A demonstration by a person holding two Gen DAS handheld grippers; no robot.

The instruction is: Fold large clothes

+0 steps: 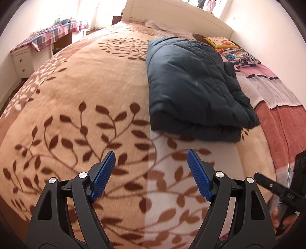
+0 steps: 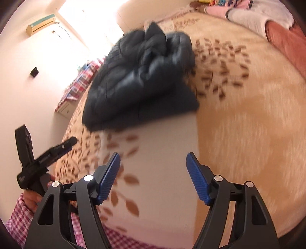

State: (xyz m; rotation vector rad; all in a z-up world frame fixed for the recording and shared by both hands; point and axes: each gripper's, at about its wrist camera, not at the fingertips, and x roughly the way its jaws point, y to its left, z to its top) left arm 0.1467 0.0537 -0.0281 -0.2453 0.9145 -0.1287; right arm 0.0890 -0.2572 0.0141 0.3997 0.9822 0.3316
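Leaf-print blanket; folded dark jacket on it.

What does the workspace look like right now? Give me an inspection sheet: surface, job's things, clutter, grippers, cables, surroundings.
Surface: bed with leaf-print blanket, mostly bare in front of both grippers.
Job's things: dark padded jacket lies folded in a thick bundle on the blanket, untouched.
Clutter: cushions and a striped pink cover along the bed's far side, beyond the jacket.
Grippers: left gripper open, nothing between the pads; right gripper open, nothing between the pads; both short of the jacket.
Cables: a thin wire on the wall below the air conditioner; none on the bed.
Surroundings: headboard, desk with checked cloth, white walls.
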